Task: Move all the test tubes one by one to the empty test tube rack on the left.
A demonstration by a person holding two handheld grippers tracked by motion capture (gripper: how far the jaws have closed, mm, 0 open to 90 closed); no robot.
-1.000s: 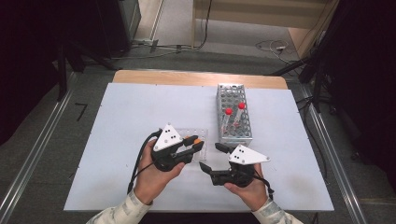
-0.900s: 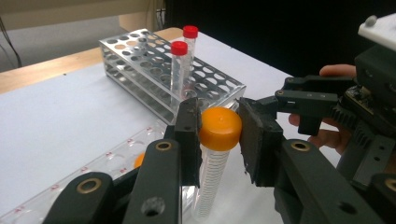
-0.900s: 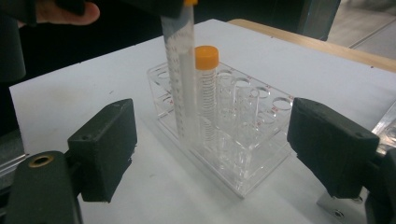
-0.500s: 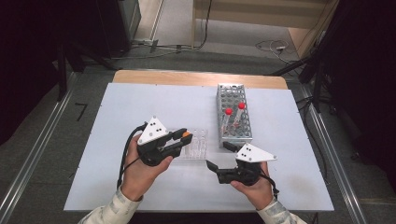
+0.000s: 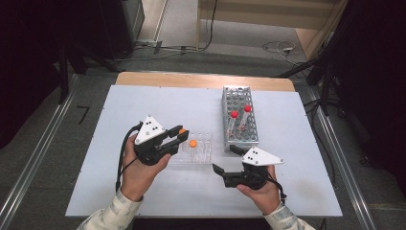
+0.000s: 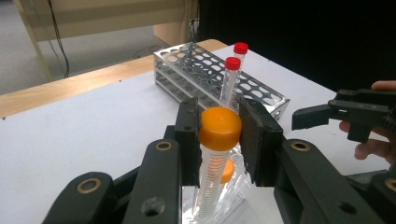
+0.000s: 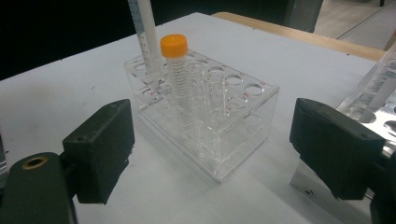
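White surface carries a clear rack; at its left end the left tongs clamp an orange-capped tube. Right tongs gape before the rack; their view reveals a second capped tube standing inside

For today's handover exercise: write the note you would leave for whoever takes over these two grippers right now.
Left gripper: fingers closed on an orange-capped tube, held upright over the clear rack; whether its tip is in a hole cannot be told.
Right gripper: open, holding nothing, pointed at the clear rack.
Things: a second orange-capped tube stands in the clear rack; two red-capped tubes stand in the metal rack.
Done: one orange-capped tube racked.
Left: probably seat or lift out the held tube; the direction is unclear.
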